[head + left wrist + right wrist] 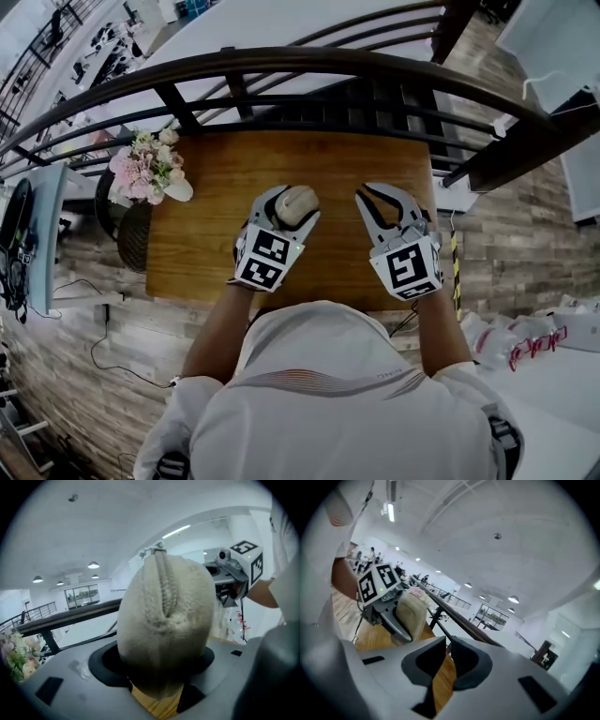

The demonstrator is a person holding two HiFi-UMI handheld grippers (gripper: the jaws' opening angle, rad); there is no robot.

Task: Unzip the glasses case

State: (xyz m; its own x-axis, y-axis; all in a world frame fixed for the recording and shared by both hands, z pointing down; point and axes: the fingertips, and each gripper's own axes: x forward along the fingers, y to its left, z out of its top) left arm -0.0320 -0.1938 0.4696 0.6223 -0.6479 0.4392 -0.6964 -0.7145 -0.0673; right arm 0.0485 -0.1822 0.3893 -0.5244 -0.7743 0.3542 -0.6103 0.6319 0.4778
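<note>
A fuzzy beige glasses case (298, 203) is lifted above the wooden table (202, 244), with my left gripper (291, 198) shut on it across its width. In the left gripper view the case (164, 620) fills the middle. Its zipper (165, 588) faces the camera, and the metal pull (158, 550) is at the far upper end. To the right of the case my right gripper (366, 192) hovers apart from it, its jaws drawn together with nothing between them. The right gripper view shows those jaws (446, 644) over bare wood, with the held case (412, 613) to their left.
A vase of pink and white flowers (150, 169) stands at the table's far left corner. Beside it, off the table, is a dark round basket (127, 230). A dark metal railing (300, 66) runs behind the table's far edge. The person stands at the near edge.
</note>
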